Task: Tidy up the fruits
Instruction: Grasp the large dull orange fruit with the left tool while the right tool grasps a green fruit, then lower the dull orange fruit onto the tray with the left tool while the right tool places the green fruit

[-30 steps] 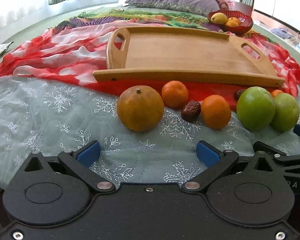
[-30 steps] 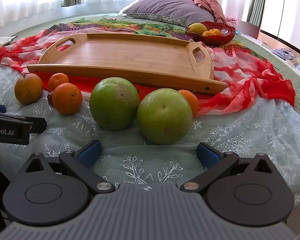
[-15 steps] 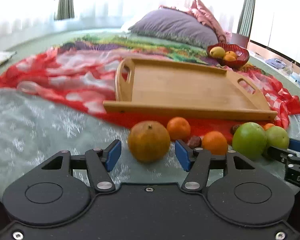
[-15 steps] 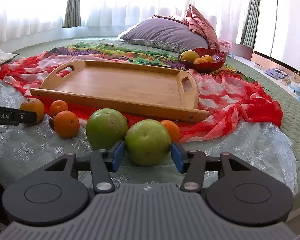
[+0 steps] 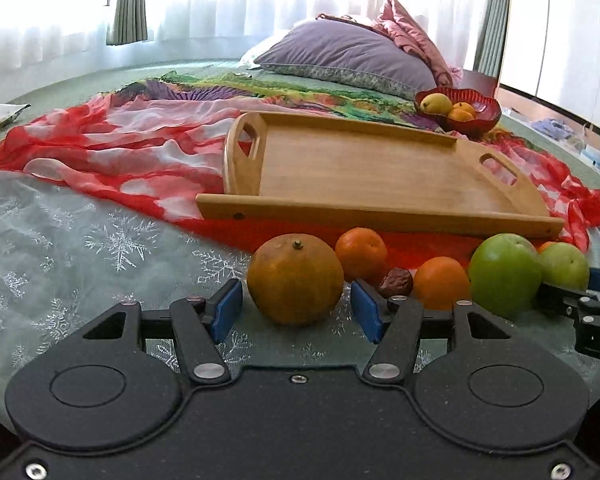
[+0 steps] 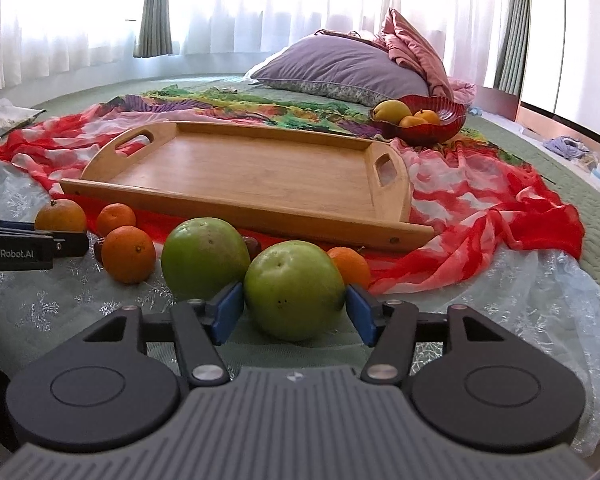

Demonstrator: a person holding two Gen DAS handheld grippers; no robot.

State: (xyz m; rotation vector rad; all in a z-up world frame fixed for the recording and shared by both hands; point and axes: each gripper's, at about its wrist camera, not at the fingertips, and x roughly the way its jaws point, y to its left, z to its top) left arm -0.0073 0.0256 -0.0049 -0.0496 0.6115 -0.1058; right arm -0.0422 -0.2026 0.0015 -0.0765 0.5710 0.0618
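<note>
A large dull-orange citrus [image 5: 295, 279] with a stem nub sits on the snowflake-patterned sheer cloth [image 5: 80, 248], framed by the left gripper [image 5: 296, 312] — its blue pads stand just beside the rind with slivers of gap, not clenched. The right gripper [image 6: 295, 312] brackets a round green fruit [image 6: 294, 289]; its jaws are opening, pads at the skin's edge. "GenRobot.AI" reads on the left gripper's side in the right wrist view. Beyond lie smaller smooth oranges [image 6: 128, 254], a wrinkled brown date [image 5: 397, 281], a bare bamboo tray [image 6: 260, 168] with cut-out handles on a red-and-white scarf [image 6: 480, 208], and a fluted red bowl [image 6: 432, 124] of fruit.
</note>
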